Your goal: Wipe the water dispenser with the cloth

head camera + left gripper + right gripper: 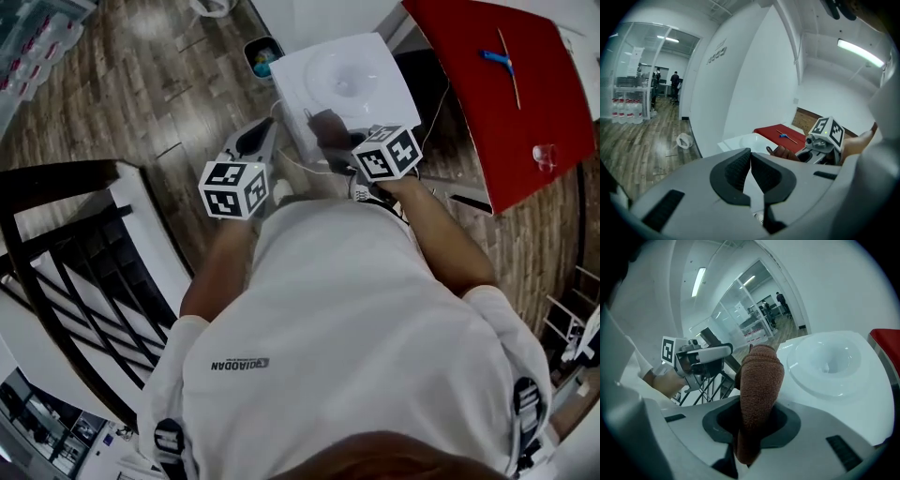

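- Right gripper [751, 423]: my fingers are clamped on the brown cloth [761, 380]. It stands up between them in a thick folded roll and reaches well past the tips.
- Cloth position, head view: upper centre of the frame, at the near edge of the water dispenser [300, 75]. Contact with the white top cannot be confirmed.
- Water dispenser, right gripper view: white top with a round recess, at centre right, just beyond the cloth tip.
- Left gripper [751, 173]: fingers closed together with nothing between them. In the head view it is left of the dispenser, over the wood floor [141, 84].
- Surroundings: a red table [525, 131] at upper right carries a small blue tool [497, 58].
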The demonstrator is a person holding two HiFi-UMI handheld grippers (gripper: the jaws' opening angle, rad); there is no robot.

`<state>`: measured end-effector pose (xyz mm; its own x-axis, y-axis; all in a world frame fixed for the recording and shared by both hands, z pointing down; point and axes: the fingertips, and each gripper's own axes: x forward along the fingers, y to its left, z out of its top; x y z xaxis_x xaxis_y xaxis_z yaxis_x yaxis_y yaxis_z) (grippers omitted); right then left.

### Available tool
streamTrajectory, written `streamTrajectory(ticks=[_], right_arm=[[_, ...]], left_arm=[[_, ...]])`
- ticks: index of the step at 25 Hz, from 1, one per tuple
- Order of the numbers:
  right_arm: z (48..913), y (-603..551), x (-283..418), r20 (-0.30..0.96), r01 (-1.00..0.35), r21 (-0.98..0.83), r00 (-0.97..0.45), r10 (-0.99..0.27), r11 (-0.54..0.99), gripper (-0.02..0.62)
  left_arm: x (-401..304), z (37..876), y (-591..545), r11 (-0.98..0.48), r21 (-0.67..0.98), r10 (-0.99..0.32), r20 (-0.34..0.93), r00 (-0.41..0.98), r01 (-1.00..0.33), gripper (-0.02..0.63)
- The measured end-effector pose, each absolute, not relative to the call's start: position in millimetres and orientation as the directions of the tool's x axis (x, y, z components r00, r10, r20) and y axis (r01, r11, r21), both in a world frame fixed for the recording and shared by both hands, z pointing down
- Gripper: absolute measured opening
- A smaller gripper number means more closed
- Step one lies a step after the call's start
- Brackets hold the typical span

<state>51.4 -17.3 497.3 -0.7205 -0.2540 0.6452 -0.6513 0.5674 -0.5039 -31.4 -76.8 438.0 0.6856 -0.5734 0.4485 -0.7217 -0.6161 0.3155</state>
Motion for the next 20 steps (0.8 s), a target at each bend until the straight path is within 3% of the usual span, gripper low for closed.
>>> streamTrajectory(ticks=[6, 20], right_arm=[[502.4, -17.3, 80.5, 0.610, -0.570, -0.537, -0.772, -0.180, 0.622, 0.069], [514.8, -33.5, 193.2, 0.592, -0.560, -0.561, -0.786, -0.177, 0.609, 0.069]], left_arm=[[-19.1, 438.1, -60.0, -0.531, 0.274, -0.662, 0.456, 0.594, -0.802, 0.001], [46.2, 445.9, -30.9, -0.394, 0.274, -0.756, 0.447, 0.479, -0.877, 0.001]])
